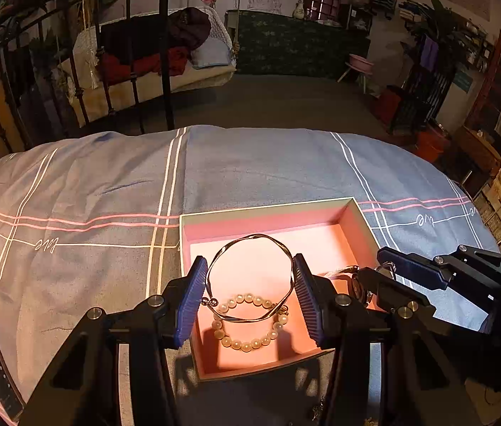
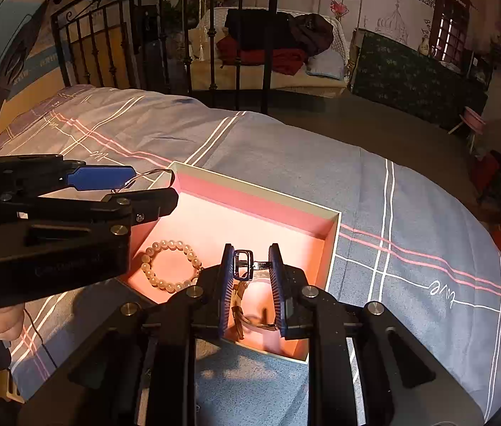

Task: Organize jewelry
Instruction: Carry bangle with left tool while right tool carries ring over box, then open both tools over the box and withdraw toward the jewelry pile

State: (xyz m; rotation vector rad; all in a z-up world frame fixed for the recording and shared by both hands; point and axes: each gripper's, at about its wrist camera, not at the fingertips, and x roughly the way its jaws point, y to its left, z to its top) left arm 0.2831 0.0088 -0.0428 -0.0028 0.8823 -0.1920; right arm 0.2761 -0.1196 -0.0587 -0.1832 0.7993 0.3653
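The bed (image 1: pixel 268 163), covered with a grey-blue plaid sheet, carries the work. An open box (image 1: pixel 353 220) with a pink lining sits on it as the collecting container for the jewelry. The left tongs (image 1: pixel 250 293) are clamped across the width of a twisted silver bangle (image 1: pixel 250 248), holding it upright above the box interior, presumably so it can be lowered in without snagging. The right tongs (image 2: pixel 252 284) are clamped on a watch (image 2: pixel 243 266) at its buckle end; the strap hangs down between the pads over the near right part of the box, likely for the same purpose. A pearl bead bracelet (image 2: pixel 170 266) already lies flat on the box floor, at the near left.
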